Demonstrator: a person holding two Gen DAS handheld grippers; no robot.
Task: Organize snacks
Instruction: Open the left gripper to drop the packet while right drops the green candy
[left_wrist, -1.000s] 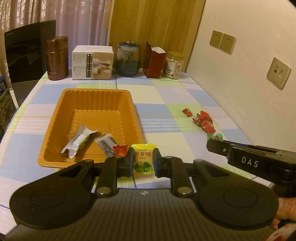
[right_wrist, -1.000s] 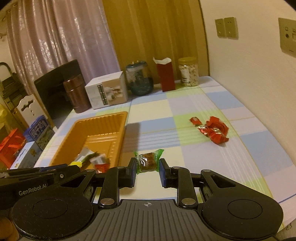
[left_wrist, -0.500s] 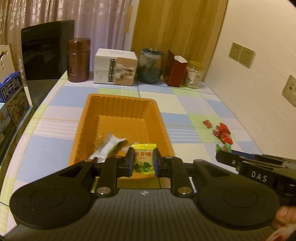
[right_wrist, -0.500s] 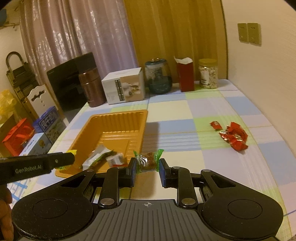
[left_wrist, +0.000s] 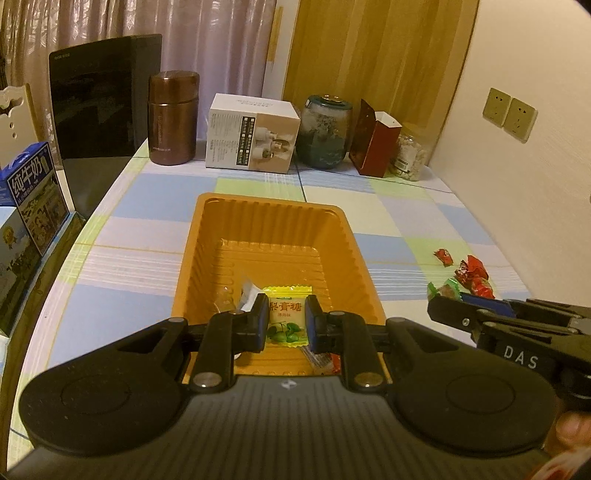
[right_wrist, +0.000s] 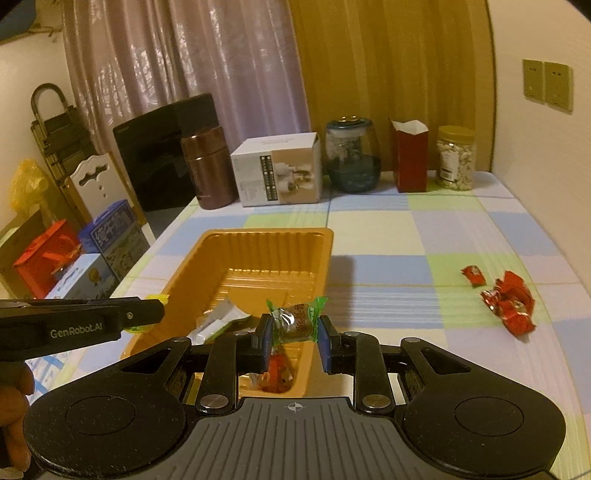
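My left gripper (left_wrist: 286, 319) clamps a yellow candy (left_wrist: 286, 322) over the tray (left_wrist: 271, 236); my right gripper (right_wrist: 294, 335) grips a green-wrapped sweet (right_wrist: 294, 320).

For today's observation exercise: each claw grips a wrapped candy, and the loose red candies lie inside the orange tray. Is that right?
Not quite. The red candies lie on the checked tablecloth, to the right of the orange tray, as the right wrist view shows. Each claw does grip a wrapped candy.
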